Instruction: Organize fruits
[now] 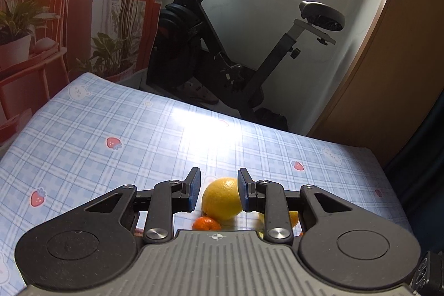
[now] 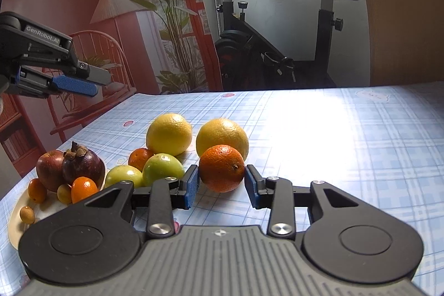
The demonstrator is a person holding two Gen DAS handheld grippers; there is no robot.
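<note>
The orange point(image 2: 222, 168) sits on the worktop point(image 2: 347, 157) with the right tongs point(image 2: 222, 172) closed on it, one blue pad point(image 2: 192, 186) pressed to each flank. Touching it from behind is a yellow citrus point(image 2: 222, 136), and a second yellow citrus point(image 2: 169, 133) stands just beside that one to the left. Nearer and further left come a small tangerine point(image 2: 140, 157) and two green fruits point(image 2: 163, 168), packed against one another. Beyond them a white plate point(image 2: 14, 224) lies close to the left edge of the worktop and carries an apple point(image 2: 50, 169), a mangosteen point(image 2: 83, 164) and several kumquats point(image 2: 83, 189). The left tongs point(image 1: 219, 174) hang in the air above that left side, well apart from the fruit; they are drawn in to their narrow gap and grip nothing, and their own camera looks down past them at a yellow citrus and the tangerine. To the right of the orange the blue checked cloth runs open and sunlit to the far edge and on toward the right. Past the far edge stands an exercise bike point(image 2: 249, 46), and a brown wooden panel point(image 2: 402, 4) rises behind the far right corner
</note>
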